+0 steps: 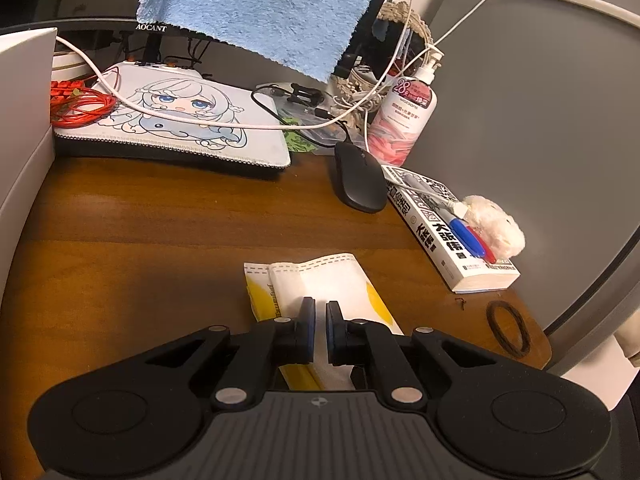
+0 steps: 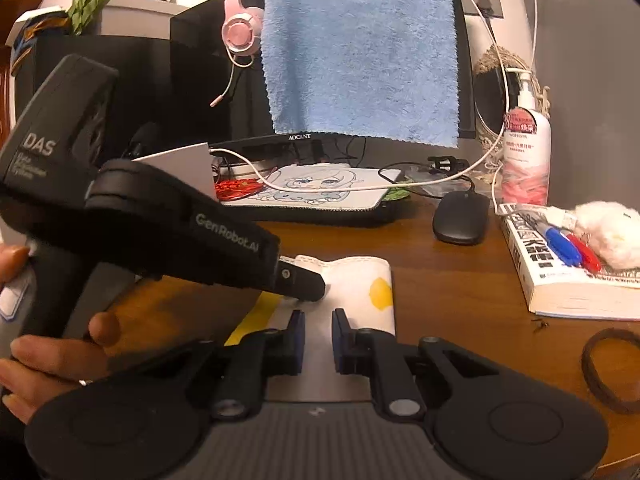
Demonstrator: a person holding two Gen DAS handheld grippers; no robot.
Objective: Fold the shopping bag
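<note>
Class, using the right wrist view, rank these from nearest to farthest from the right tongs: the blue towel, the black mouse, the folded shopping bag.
1. Folded shopping bag, directly under the right tongs.
2. Black mouse, farther back, right.
3. Blue towel, hanging at the back.

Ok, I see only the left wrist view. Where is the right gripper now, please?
Observer: The right gripper is over the near part of the shopping bag; white fabric shows between its pads.
Operator: Does it grip the bag?
Observer: There is a narrow gap between the pads. I cannot tell if they pinch anything.
Operator: And how does my left gripper look from that side?
Observer: The left gripper comes in from the left, closed. Its tip is at the bag's white top layer, just beyond the right pads.
</note>
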